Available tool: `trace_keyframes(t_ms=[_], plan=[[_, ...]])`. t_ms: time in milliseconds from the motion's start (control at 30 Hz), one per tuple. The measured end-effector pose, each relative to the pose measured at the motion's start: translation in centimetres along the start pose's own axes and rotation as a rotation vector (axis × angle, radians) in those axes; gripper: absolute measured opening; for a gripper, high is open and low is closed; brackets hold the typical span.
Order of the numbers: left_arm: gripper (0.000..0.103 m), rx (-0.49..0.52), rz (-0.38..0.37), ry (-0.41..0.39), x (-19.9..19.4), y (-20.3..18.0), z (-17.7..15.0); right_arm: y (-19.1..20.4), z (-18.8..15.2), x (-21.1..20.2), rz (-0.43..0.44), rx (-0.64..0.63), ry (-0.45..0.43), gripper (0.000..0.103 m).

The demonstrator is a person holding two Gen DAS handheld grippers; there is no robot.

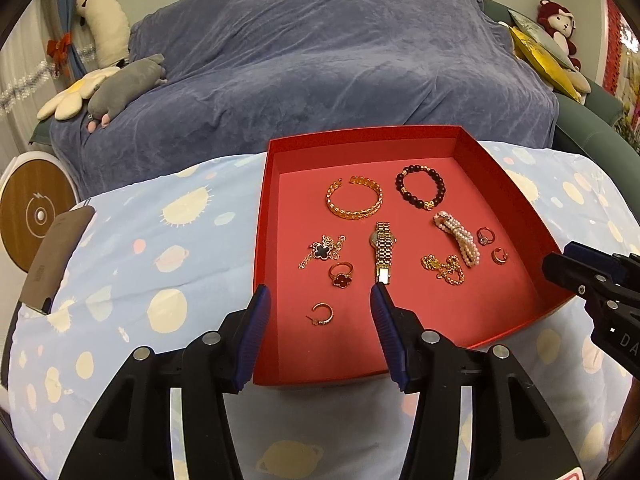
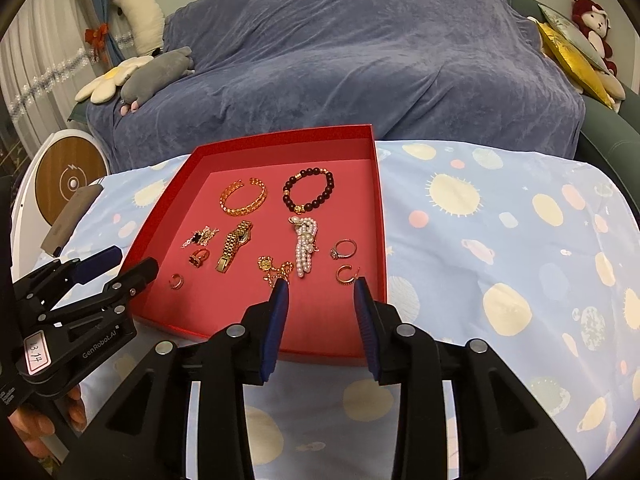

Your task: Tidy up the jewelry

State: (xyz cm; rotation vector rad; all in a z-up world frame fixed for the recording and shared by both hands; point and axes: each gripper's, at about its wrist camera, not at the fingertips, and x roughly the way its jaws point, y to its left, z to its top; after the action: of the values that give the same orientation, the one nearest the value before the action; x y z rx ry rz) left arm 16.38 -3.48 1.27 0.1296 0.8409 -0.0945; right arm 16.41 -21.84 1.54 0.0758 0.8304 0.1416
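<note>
While both tongs hover over the near edge of the red box (image 1: 267,216), each is spread wide w/ nothing between the pads. Left tongs (image 1: 318,300) sit just behind a small gold hoop earring (image 1: 321,314); the gold watch (image 1: 383,250) lies just ahead of their right pad. Right tongs (image 2: 320,290) have the second hoop earring (image 2: 347,273) just ahead of their right pad and a gold chain (image 2: 276,272) by the left one; pearl bracelet (image 2: 304,246) lies farther ahead. Box rests on a blue planet-print cloth (image 2: 500,240).
</note>
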Motion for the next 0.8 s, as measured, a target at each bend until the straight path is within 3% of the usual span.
trace_keyframes(t_ms=[233,333,467,800], plan=[[0.051,0.005,0.011,0.000,-1.3,-0.2,-1.2,0.2,-1.0,-1.7,-0.003,0.003,-0.013,0.045],[0.060,0.003,0.023,-0.001,-2.0,-0.3,-1.9,0.5,-1.6,-2.2,-0.001,0.008,-0.013,0.050],[0.065,0.010,0.024,0.001,-3.0,-0.5,-2.9,0.9,-2.6,-2.9,0.003,0.009,-0.014,0.059],[0.070,-0.001,0.009,0.027,-4.3,0.3,-5.2,1.5,-4.7,-3.7,0.001,0.017,0.008,0.067]])
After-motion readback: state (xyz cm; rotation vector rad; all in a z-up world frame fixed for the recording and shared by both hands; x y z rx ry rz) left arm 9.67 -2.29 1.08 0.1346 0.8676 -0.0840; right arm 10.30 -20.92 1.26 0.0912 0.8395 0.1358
